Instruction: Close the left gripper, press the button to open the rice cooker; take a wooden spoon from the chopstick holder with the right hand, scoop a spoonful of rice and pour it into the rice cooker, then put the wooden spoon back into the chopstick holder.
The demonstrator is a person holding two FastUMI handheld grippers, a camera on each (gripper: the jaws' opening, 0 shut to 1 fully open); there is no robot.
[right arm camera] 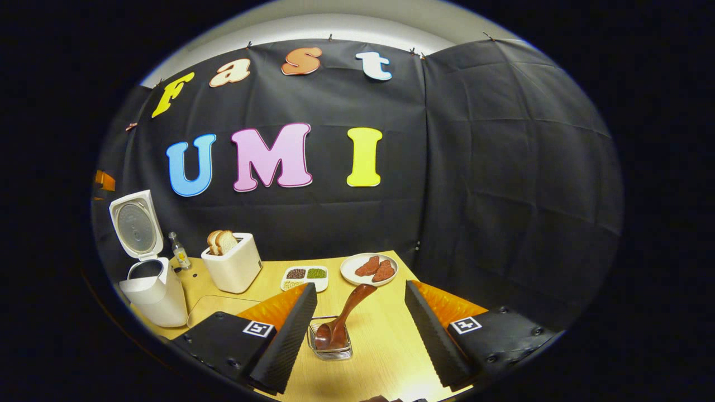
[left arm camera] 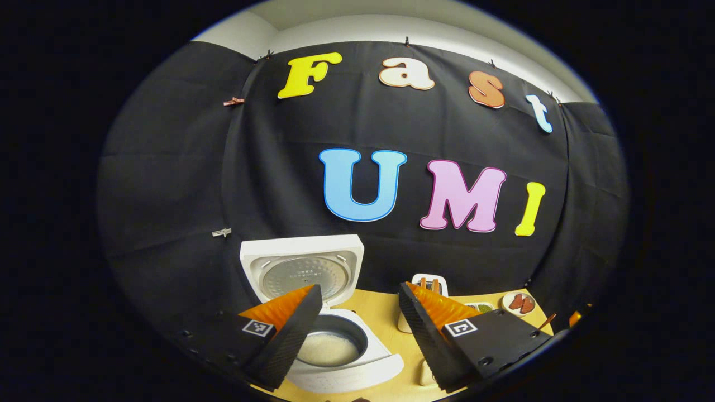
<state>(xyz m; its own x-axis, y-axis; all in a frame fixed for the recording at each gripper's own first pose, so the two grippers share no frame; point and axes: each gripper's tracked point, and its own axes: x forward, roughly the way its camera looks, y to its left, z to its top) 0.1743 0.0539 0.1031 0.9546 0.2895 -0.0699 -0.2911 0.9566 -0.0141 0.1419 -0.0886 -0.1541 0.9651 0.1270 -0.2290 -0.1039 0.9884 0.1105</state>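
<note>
The white rice cooker (left arm camera: 346, 368) stands just below my left gripper (left arm camera: 360, 290) with its lid (left arm camera: 301, 268) raised upright, and pale rice (left arm camera: 327, 349) lies in its pot. This gripper is open and holds nothing. In the right gripper view the cooker (right arm camera: 153, 290) is at the far left of the table. A wooden spoon (right arm camera: 349, 312) leans in a small wire holder (right arm camera: 330, 343), right between the fingers of my right gripper (right arm camera: 362, 286). That gripper is open and touches neither.
A white toaster (right arm camera: 232, 265) with bread slices stands behind a pale mat (right arm camera: 218, 307). A divided dish (right arm camera: 304, 275) of grains and a plate (right arm camera: 370, 268) of meat slices sit near the back wall. A small bottle (right arm camera: 180, 251) stands beside the cooker.
</note>
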